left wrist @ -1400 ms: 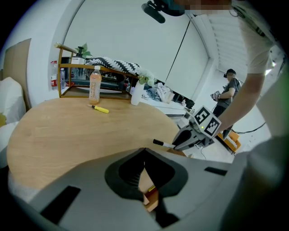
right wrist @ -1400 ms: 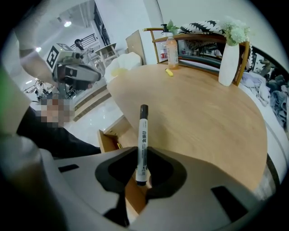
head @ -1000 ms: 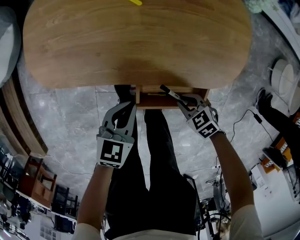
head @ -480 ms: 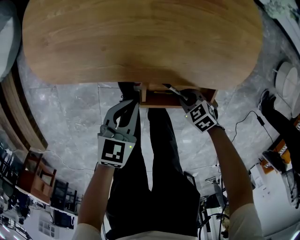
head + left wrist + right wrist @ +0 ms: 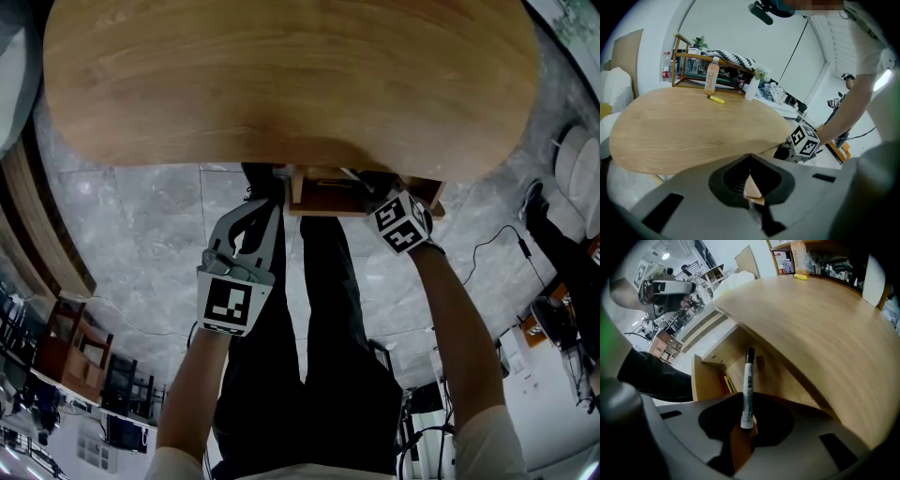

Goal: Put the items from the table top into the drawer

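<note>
Marker [image 5: 748, 380], pinched by the right tongs [image 5: 745, 429] over the drawer [image 5: 702, 378], may snag the surface [image 5: 825, 319] edge; left tongs [image 5: 752, 194] closed, empty.

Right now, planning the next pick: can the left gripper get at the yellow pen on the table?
Probably yes: bare table top leaves the way free, though the yellow pen lies far across and the left gripper is shut.
</note>
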The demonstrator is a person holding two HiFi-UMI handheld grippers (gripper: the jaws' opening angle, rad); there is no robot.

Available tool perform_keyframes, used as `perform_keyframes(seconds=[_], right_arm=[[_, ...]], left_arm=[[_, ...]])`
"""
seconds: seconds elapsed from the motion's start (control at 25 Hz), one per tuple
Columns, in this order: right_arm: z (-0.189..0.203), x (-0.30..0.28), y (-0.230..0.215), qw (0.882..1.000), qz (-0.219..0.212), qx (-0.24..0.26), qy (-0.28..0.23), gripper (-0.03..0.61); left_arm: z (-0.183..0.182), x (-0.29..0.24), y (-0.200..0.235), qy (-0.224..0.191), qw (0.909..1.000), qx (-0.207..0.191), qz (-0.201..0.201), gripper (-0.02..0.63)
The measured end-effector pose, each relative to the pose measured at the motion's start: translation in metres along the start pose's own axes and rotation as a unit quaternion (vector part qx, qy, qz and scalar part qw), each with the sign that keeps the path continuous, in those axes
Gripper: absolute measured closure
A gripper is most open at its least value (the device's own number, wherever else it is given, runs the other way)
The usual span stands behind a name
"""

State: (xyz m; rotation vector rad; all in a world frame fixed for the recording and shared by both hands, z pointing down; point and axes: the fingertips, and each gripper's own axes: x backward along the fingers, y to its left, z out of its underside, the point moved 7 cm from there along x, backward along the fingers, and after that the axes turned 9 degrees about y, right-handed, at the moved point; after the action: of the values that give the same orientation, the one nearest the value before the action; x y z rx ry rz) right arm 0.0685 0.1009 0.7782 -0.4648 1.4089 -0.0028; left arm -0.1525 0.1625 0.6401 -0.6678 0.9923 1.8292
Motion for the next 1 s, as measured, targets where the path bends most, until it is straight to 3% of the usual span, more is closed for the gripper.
perform_keyframes(seconds=[0.48,1.0], right_arm=[[-0.005,0.018,0.008,0.999,0.014,-0.033,-0.025,0.468],[-0.018,0.092,0.018,0.989,0.030,-0.090,-0.113,0.512]], left_arm=[[-0.013,0.009,0.006,0.001,0.9998,-0.019,-0.001,0.594],[-0.076,0.023,0.002,-0.006,0.9972,-0.075,0.005,0.594]])
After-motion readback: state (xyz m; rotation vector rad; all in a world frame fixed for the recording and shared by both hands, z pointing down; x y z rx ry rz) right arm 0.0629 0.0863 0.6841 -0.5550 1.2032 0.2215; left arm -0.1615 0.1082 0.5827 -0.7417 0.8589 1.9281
